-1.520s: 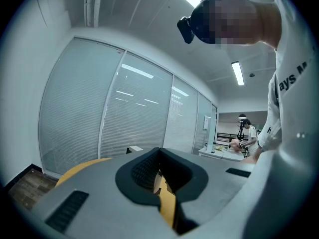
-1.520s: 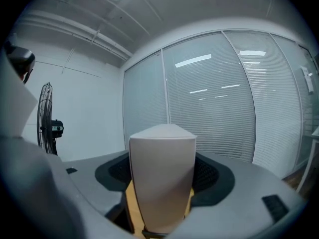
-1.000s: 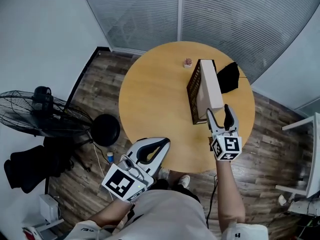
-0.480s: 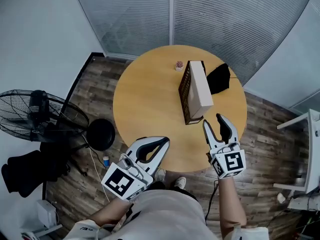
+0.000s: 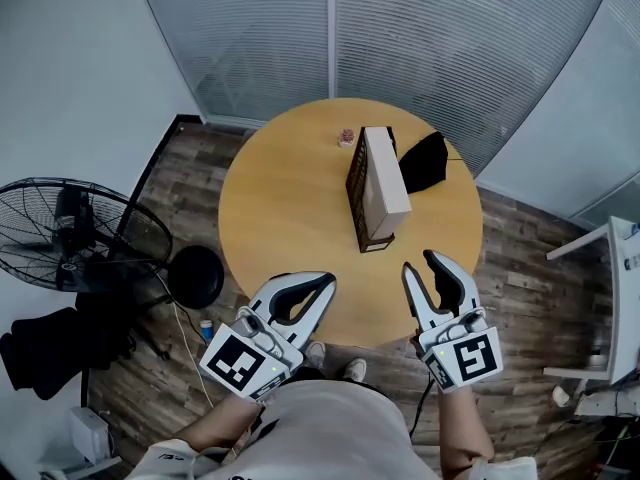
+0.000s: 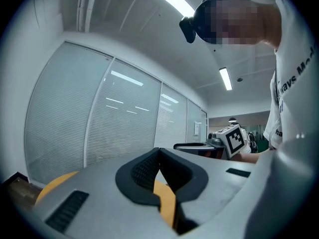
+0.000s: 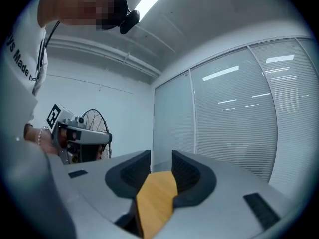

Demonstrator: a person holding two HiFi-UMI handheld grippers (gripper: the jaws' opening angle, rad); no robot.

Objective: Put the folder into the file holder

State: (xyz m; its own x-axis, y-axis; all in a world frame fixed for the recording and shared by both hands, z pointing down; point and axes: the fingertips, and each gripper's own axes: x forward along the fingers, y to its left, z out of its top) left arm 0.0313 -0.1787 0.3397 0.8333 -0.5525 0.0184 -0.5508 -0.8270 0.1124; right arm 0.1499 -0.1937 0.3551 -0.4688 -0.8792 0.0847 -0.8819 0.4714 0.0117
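A beige folder (image 5: 384, 178) stands in the dark mesh file holder (image 5: 356, 184) at the far middle of the round wooden table (image 5: 290, 208). My right gripper (image 5: 420, 264) hovers over the table's near edge, well short of the holder. Its jaws are closing with a gap still between them and nothing in it; in the right gripper view (image 7: 161, 166) only table top shows through the gap. My left gripper (image 5: 331, 282) is held low at the near edge with its fingertips touching, and it is empty (image 6: 159, 151).
A black pouch (image 5: 424, 160) lies right of the holder, and a small pink object (image 5: 347, 137) sits behind it. A floor fan (image 5: 70, 234) and a black round stool (image 5: 196, 276) stand left of the table. White furniture (image 5: 615, 288) is at the right. Blinds line the back.
My right gripper has drawn back from the folder's near end to the table's near edge, and its jaws have narrowed. The left gripper has stayed put.
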